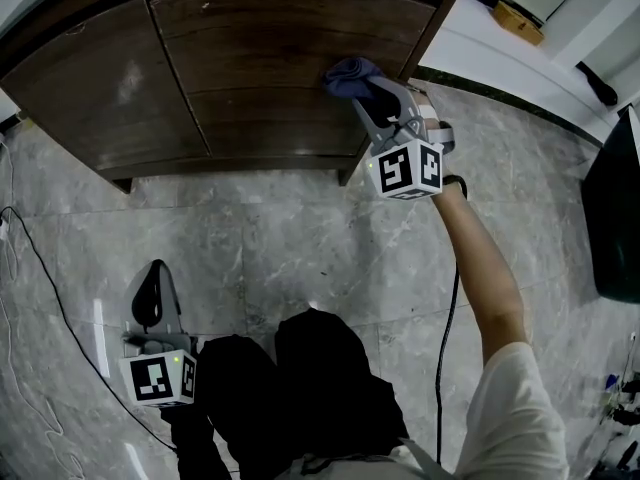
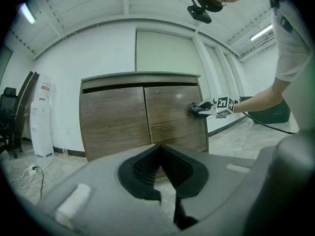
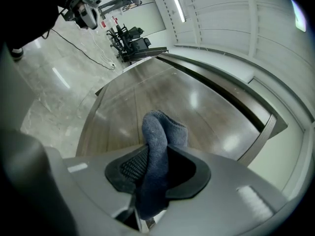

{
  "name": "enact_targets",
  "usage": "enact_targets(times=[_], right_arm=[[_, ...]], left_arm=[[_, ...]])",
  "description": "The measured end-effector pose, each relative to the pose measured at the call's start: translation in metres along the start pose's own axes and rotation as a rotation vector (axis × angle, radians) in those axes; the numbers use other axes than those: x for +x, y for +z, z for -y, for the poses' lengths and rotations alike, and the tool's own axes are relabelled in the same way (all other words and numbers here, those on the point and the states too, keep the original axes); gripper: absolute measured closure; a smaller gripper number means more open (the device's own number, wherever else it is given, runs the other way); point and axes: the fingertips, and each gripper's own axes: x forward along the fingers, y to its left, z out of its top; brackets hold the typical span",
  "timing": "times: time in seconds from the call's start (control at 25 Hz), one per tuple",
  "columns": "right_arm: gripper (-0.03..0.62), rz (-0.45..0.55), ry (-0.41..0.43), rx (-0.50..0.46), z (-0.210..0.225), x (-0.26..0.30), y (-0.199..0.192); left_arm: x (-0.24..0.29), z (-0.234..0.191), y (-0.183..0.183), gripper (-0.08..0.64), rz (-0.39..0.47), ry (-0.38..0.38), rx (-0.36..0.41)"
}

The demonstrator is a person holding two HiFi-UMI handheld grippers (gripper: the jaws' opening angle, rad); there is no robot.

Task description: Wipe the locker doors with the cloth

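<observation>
Cloth (image 1: 352,76), a blue-grey wad, sits at about one o'clock in the head view, pressed against the dark wooden front of the locker (image 1: 230,118). It touches the right-hand door (image 1: 290,58) close to that door's outer edge, while the left-hand door (image 1: 110,78) at eleven o'clock has nothing on it. The right tongs (image 1: 368,90) are clenched on the cloth: in the right gripper view the fabric (image 3: 160,146) stands folded between the two black pads and bulges out past their tips onto the wood, so the jaws are held apart only by the wad. The person's bare forearm (image 1: 490,268) stretches from five o'clock up to this tool, and a black cable (image 1: 455,308) hangs beside it. The left tongs (image 1: 153,273) hang low at eight o'clock, over the grey marbled floor (image 1: 300,238) and well apart from the locker. In the left gripper view their pads meet at the tips with nothing between them (image 2: 160,154), pointing roughly level at the locker front. From there the cloth (image 2: 197,109) shows at two o'clock, at mid height on the right-hand door. A white water dispenser (image 2: 42,117) stands against the wall at nine o'clock in that view, beside a dark chair (image 2: 7,117). A thin black lead (image 1: 60,298) trails over the floor at nine o'clock in the head view.
</observation>
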Motion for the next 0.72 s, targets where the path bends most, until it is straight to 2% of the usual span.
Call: enact_targets(times=[0.72], right_arm=[[0.489, -0.065, 0.219, 0.045, -0.132, 0.024, -0.039]], left_arm=[[-0.004, -0.008, -0.009, 0.557, -0.028, 0.026, -0.001]])
